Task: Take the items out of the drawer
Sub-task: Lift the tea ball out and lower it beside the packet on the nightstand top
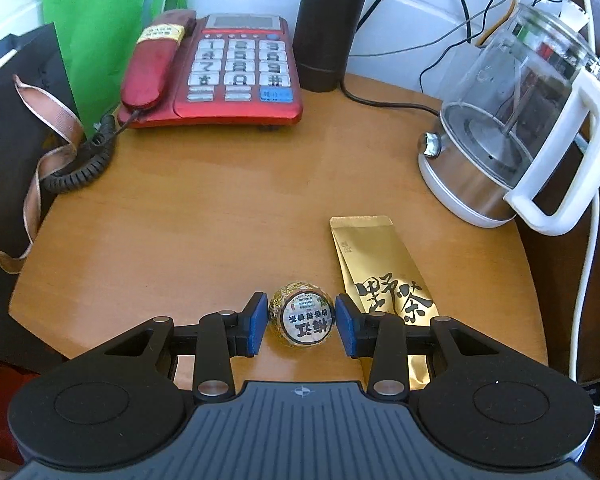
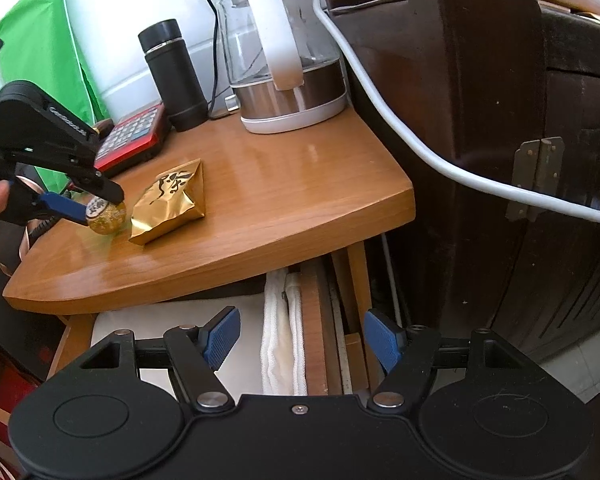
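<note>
A small round tea ball wrapped in gold foil with a printed paper label (image 1: 302,322) sat on the wooden desk (image 1: 203,216) near its front edge, flanked by the blue pads of the left gripper (image 1: 302,325); from the left wrist view a sliver of space showed on each side, so whether the pads still pinched it or had just let go could not be told. Just beside it, toward the desk's right edge, lay a flat gold foil tea packet printed with black characters (image 1: 380,280), apparently already out of the drawer. Below the desk's front edge, the right gripper (image 2: 302,340) hung with its tongs spread wide and empty over the open wooden drawer (image 2: 314,320), where a folded white cloth (image 2: 281,340) and a pale flat sheet remained in sight. By that evidence two items were out and at least the cloth was left to fetch, though the drawer's depths were hidden under the desktop.

At the desk's back edge stood a red push-button telephone (image 1: 219,72), a dark cylindrical flask (image 1: 328,28) and, at the back right corner, a glass electric kettle with a white handle (image 1: 512,132), its cords trailing behind. The desk's overhang above the drawer and the dark wooden cabinet (image 2: 500,120) close on the right looked likely to crowd any reach.
</note>
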The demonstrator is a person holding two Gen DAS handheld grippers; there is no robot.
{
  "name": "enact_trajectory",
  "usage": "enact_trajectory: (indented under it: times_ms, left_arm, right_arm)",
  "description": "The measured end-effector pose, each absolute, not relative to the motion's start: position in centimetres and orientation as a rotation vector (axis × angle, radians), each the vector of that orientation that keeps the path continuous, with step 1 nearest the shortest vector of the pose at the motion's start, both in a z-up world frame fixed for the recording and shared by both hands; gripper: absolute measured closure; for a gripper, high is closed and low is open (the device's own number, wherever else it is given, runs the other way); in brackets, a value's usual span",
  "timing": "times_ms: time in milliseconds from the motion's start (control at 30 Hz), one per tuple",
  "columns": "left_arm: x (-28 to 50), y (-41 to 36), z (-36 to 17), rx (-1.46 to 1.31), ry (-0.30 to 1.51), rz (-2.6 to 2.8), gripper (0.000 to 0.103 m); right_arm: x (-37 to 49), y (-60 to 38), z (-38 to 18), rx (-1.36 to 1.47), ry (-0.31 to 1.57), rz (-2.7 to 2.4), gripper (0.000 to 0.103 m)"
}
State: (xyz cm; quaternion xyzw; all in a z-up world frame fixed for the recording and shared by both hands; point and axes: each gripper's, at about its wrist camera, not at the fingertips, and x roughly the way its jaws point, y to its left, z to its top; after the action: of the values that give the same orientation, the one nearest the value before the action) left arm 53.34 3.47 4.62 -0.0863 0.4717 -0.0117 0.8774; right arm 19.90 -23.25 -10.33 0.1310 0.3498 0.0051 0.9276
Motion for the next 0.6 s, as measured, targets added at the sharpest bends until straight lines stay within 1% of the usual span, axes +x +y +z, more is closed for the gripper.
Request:
enact_trajectory:
  times_ms: [300,600]
  left_arm:
    - [54.1,3.6,4.7,-0.186,0.97,-0.034,0.064]
    - [54.5,4.0,4.9,-0.194,0.955,-0.044,0.059]
  right_arm:
    - [20.0,-23.2,-10.4,0.267,0.721,0.013,0.036]
    - [20.0,-23.2,-10.3,0.266,0.72,0.014,0.035]
